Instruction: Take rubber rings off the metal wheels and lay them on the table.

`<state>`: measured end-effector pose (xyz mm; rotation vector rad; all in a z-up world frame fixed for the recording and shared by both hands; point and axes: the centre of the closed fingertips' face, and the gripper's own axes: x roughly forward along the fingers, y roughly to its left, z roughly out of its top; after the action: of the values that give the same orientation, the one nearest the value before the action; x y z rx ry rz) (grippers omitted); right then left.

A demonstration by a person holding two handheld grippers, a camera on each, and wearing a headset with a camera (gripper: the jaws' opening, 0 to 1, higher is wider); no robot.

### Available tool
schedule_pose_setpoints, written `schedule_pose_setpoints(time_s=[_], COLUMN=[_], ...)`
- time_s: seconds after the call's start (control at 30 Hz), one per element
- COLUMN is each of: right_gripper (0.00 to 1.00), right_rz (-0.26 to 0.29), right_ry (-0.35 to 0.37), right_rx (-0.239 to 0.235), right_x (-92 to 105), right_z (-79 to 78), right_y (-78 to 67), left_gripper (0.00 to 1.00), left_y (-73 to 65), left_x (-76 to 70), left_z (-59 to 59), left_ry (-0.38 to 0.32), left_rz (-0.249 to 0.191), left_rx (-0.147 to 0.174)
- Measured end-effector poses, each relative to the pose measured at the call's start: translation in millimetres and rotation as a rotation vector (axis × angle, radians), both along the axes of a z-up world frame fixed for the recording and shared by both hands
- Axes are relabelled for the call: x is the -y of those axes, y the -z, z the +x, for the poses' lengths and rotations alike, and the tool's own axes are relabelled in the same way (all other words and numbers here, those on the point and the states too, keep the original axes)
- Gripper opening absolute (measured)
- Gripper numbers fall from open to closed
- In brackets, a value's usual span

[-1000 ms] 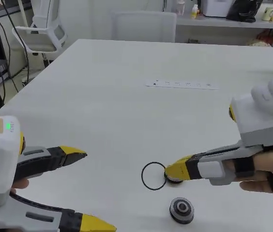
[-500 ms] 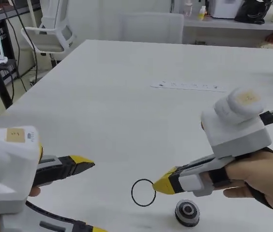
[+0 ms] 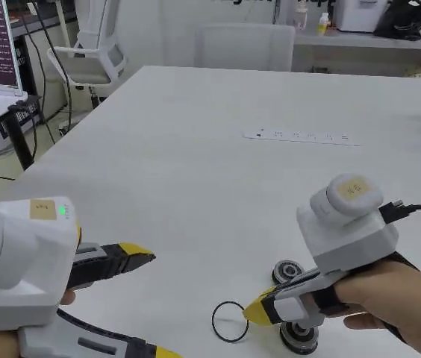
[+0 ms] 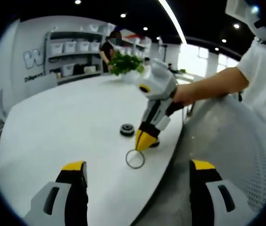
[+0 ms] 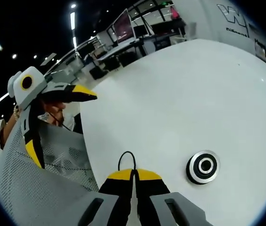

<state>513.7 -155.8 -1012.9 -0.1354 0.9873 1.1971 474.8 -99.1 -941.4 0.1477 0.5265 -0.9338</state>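
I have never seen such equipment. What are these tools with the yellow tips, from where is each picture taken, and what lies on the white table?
There is no robot here. A person holds one tool in each hand, and each tool has two yellow-tipped jaws that open and shut. The ordinary picture comes from a camera on the person's head, looking down at the white table. The two round pictures come from cameras that ride on the tools and look forward along their jaws. The left gripper is open and holds nothing. The right gripper is shut and seems to pinch the edge of a thin black rubber ring at the table surface. One metal wheel sits just beyond that gripper, and a second wheel lies partly under it.
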Motion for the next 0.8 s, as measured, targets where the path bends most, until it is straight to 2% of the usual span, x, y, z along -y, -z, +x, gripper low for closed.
schedule_pose_setpoints(time_s=[0.37,0.6,0.8], right_gripper=[0.11,0.17,0.23], right_rz=[-0.017,0.026,0.046], right_ry=[0.007,0.027,-0.002], right_rx=[0.043,0.079,0.136], right_x=[9.4,13.7,14.7], right_z=[8.4,10.6,7.6], right_y=[-3.1,-26.2,-46.9], left_gripper=[0.9,0.9,0.89], left_y=[1.3,1.8,1.7], left_x=[-1.0,1.1,1.9], left_z=[-0.4,-1.8,-2.8], left_ry=[-0.003,0.008,0.013], left_rz=[0.007,0.007,0.006], left_rx=[-0.007,-0.01,-0.01])
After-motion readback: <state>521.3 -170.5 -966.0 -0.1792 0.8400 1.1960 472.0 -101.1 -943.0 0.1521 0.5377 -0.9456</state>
